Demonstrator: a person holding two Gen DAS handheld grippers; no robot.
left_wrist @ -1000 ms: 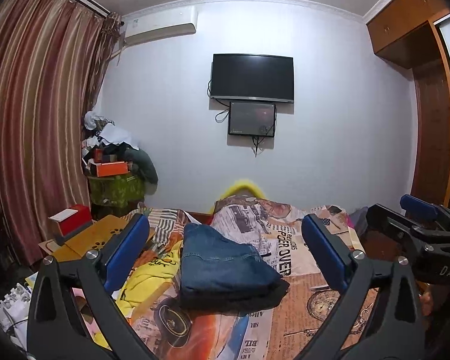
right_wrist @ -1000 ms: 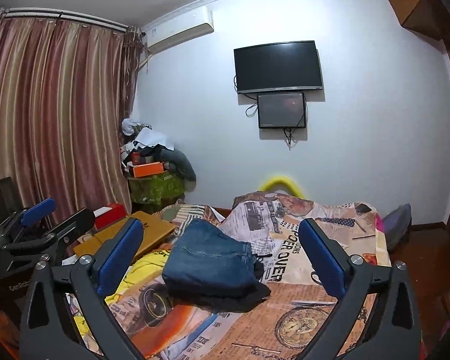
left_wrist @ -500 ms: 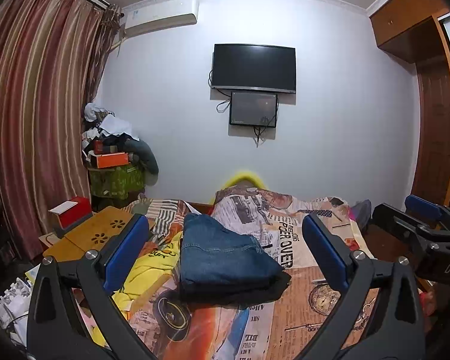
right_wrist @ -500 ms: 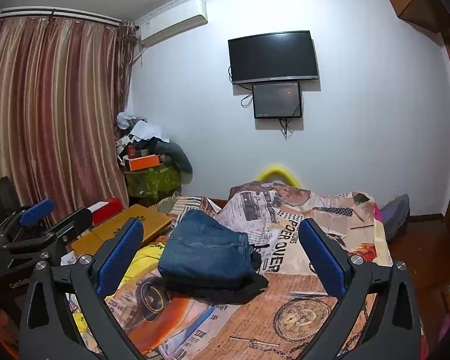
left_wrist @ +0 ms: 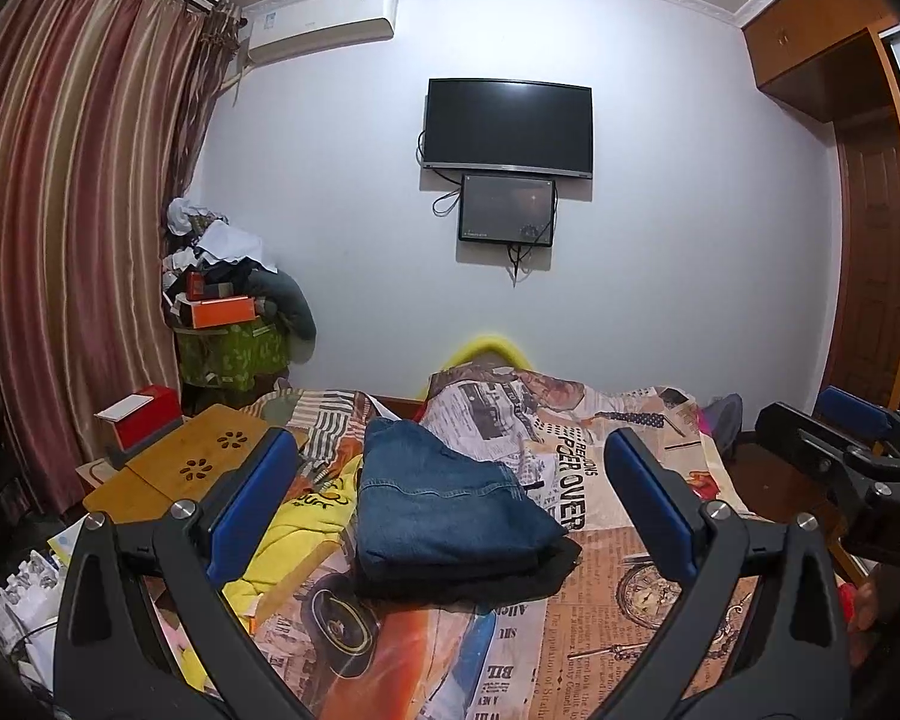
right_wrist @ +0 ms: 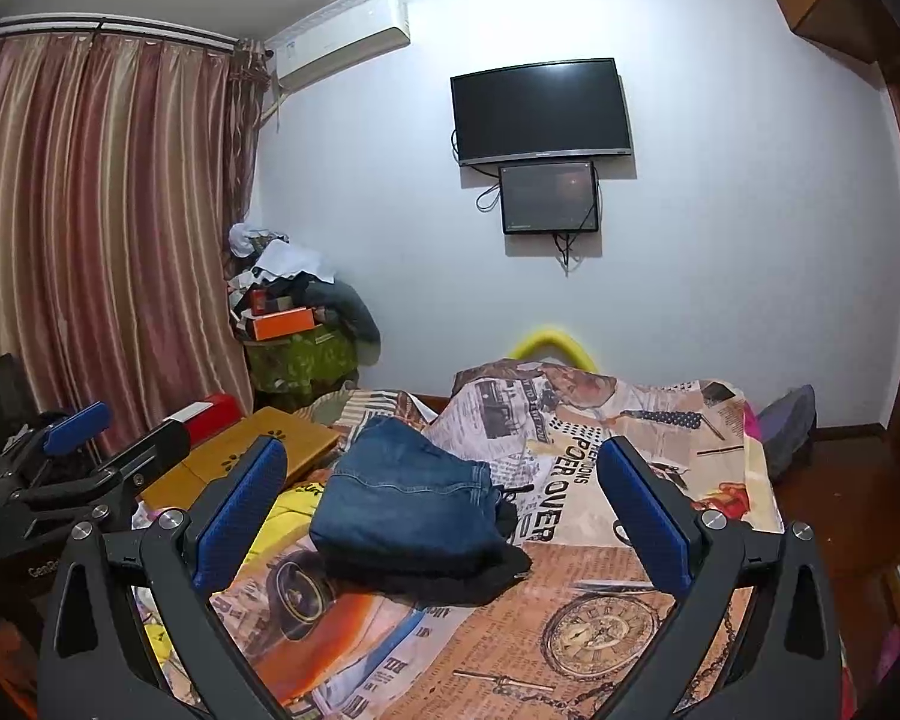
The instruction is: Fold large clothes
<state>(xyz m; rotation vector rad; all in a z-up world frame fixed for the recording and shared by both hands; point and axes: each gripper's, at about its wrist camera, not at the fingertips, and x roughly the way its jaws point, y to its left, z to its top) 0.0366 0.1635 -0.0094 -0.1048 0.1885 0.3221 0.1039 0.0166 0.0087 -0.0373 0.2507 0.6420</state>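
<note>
Bedroom, newsprint-patterned bed (left_wrist: 600,618). Folded jeans (left_wrist: 444,510) lie mid-bed on a dark garment (left_wrist: 510,579). Left gripper (left_wrist: 450,510) and right gripper (right_wrist: 444,510) hang above, jaws wide, empty. Next: descend evenly, pinch the yellow garment (left_wrist: 306,516) by its corners.

In front of me is a pale wall (left_wrist: 342,192) with a white moulding along the ceiling. A black television (left_wrist: 508,122) hangs on it, and a smaller dark screen (left_wrist: 507,210) is just below, with cables hanging down. An air conditioner (left_wrist: 321,21) is mounted high near the left corner. On the left side, long striped curtains (left_wrist: 72,228) in red and beige cover the window. In the corner stands a pile of boxes and cloth (left_wrist: 228,300). On the right I see a brown wooden wardrobe (left_wrist: 870,180). The bed (left_wrist: 624,600) has a cover printed like newspapers. A wooden lap desk (left_wrist: 174,468) lies beside it.
</note>
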